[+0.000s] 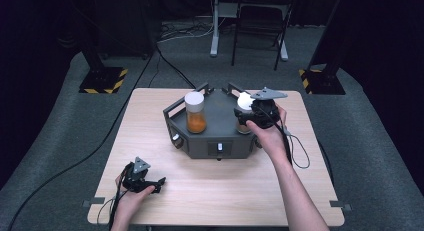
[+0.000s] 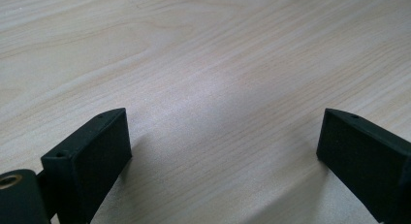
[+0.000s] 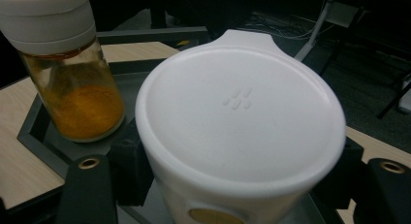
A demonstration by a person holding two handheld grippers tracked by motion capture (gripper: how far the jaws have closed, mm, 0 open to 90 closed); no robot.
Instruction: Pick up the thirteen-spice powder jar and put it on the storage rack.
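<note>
The right hand-held gripper [image 1: 253,112] is clamped on a jar with a white lid [image 3: 241,122]. This jar is at the right side of the dark tray [image 1: 220,122], which sits at the middle of the desk's [image 1: 215,186] far edge. A second jar of orange powder [image 1: 195,112] stands upright at the tray's left side. The left hand-held gripper [image 1: 159,183] rests near the desk's front left corner, its jaws wide apart with nothing but bare wood between them.

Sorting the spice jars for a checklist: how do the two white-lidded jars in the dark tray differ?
The left glass jar stands free; the right jar is clamped by the right gripper. The left shows orange powder plainly; the right's contents are mostly hidden. Both have white lids and stand upright in the dark tray.
</note>
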